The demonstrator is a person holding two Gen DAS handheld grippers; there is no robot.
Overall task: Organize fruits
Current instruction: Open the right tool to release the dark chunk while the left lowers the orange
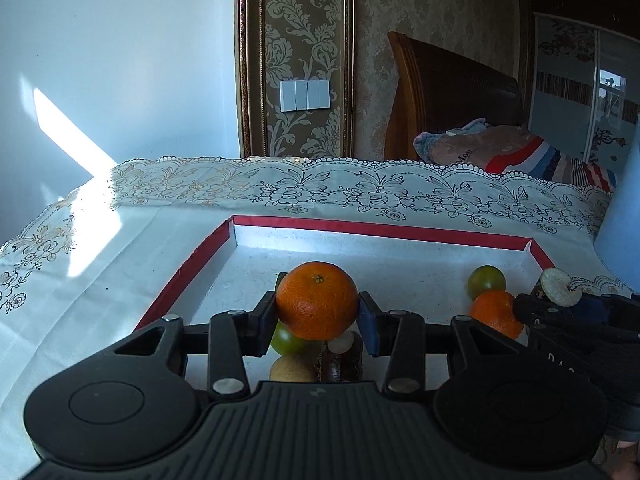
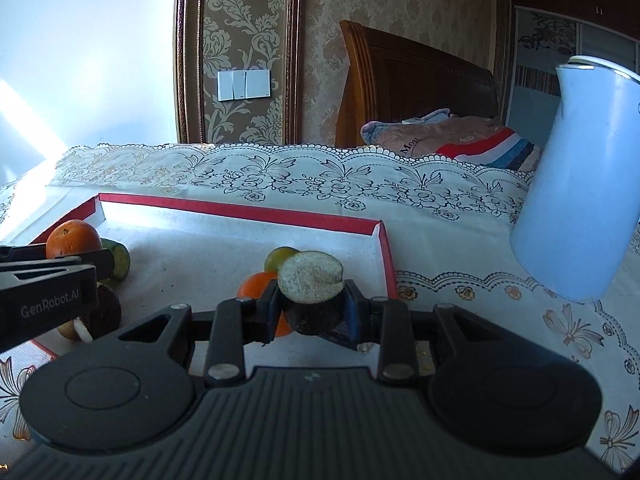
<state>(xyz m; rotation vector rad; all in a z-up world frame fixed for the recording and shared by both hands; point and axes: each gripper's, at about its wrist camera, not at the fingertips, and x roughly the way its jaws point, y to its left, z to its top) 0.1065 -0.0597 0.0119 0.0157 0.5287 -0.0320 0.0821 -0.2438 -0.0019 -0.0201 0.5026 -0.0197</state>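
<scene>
Both hands carry fruit over the red-rimmed tray (image 1: 188, 264), so the step in hand looks like setting each piece down with its own kind. To do it well, I judge each piece should be lowered until it rests on the tray floor before the grip eases, because round fruit rolls once freed, and the two tools work close enough to bump.

The left gripper (image 1: 318, 320) has its jaws clamped on an orange (image 1: 317, 300), pinching it at its widest part and holding it clear of the tray. Directly beneath the jaws lie a green fruit (image 1: 285, 340), a yellowish fruit (image 1: 290, 369) and a dark cut piece (image 1: 340, 358). Beyond and to the right of the jaws sit another green fruit (image 1: 486, 280) and a second orange (image 1: 494, 312), touching each other.

The right gripper (image 2: 310, 308) has its jaws closed on a dark-skinned half fruit (image 2: 311, 280), pale cut face upward and tilted toward the camera. Just behind these jaws the second orange and green fruit show again. Well off to the right, on the lace-covered bench (image 2: 440, 216), stands a pale blue jug (image 2: 580, 184).
</scene>
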